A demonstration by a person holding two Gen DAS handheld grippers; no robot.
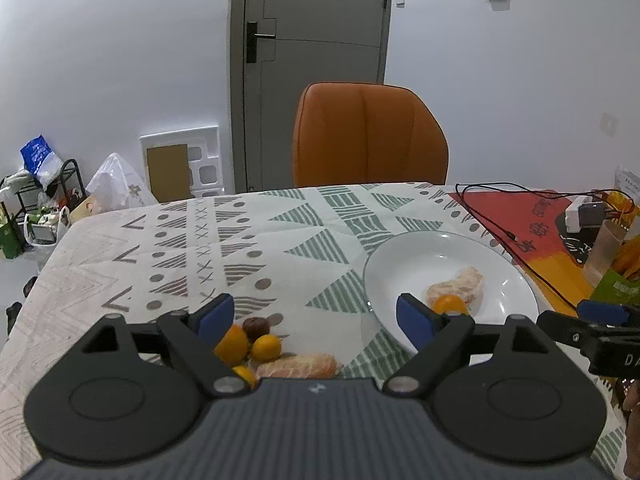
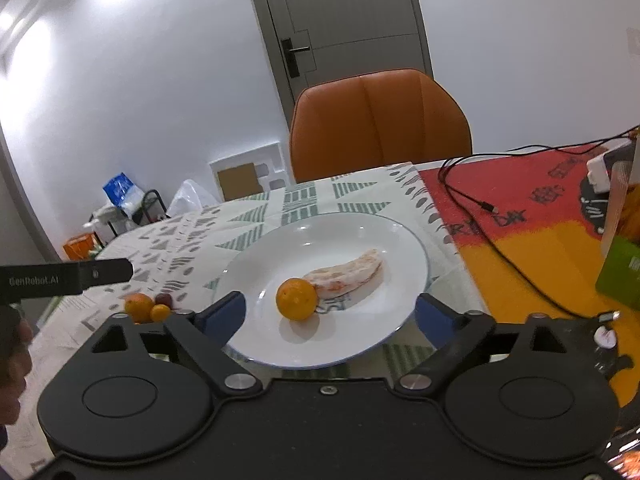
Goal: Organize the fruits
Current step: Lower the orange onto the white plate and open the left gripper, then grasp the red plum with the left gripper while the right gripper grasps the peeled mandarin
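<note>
Left tongs (image 1: 316, 320), spread wide and empty, hang right over the loose fruit pile on the bench — peeled pale-orange citrus wedge (image 1: 296, 365) lying crosswise just below them — while right tongs (image 2: 330, 314), also spread and empty, face the white round plate (image 2: 396, 236).

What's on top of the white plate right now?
On the white plate sit one small orange fruit and a peeled citrus segment, touching each other. The right hand-held gripper hides the plate's near rim, so anything there cannot be seen.
</note>
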